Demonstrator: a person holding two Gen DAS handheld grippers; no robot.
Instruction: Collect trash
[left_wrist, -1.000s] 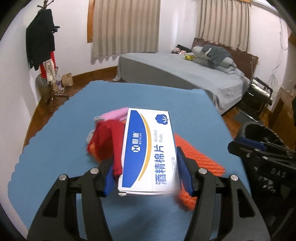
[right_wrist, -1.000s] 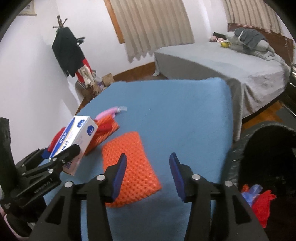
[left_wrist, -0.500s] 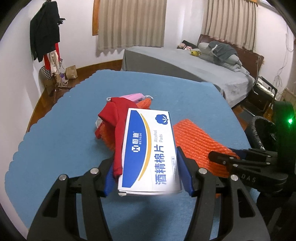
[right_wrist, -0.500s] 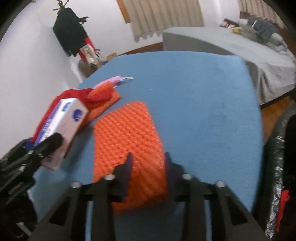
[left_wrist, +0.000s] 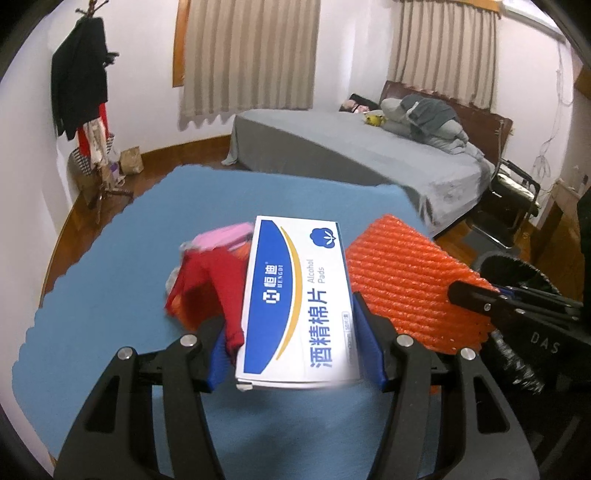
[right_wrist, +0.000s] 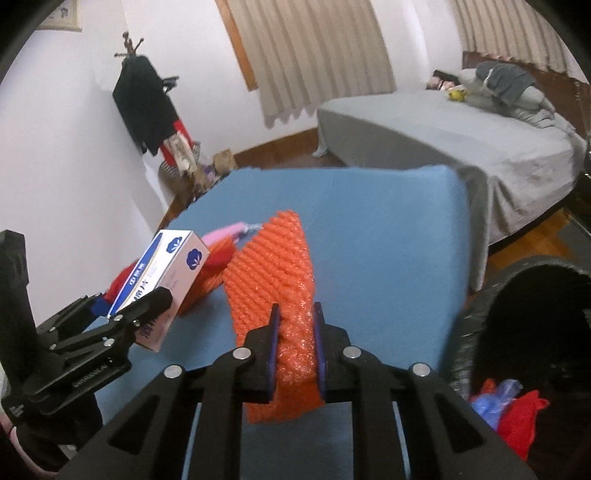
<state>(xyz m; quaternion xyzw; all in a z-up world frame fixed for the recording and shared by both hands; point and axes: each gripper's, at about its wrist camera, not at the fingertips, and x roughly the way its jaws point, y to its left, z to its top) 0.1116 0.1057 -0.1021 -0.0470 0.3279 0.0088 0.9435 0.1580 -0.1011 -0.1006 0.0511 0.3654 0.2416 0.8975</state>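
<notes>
A white and blue alcohol-pads box (left_wrist: 295, 295) is clamped between the blue pads of my left gripper (left_wrist: 290, 312), held above the blue table (left_wrist: 110, 277). In the right wrist view the same box (right_wrist: 162, 273) shows at the left. An orange foam net sleeve (right_wrist: 273, 266) is pinched at its near end by my right gripper (right_wrist: 296, 314). Its jaws are closing on the foam, and the sleeve stands up off the table. The sleeve (left_wrist: 406, 280) also shows beside the box. Behind the box lie a red plastic bag (left_wrist: 207, 280) and a pink item (left_wrist: 225, 232).
A black-lined trash bin (right_wrist: 535, 314) stands off the table's right edge with red and blue trash (right_wrist: 517, 417) inside. A grey bed (left_wrist: 369, 155) is beyond the table. A coat rack (left_wrist: 85, 92) stands in the left corner.
My right gripper came down over the orange foam sleeve, shut on its near end and lifted it off the table. The left gripper kept the box in its grip.
</notes>
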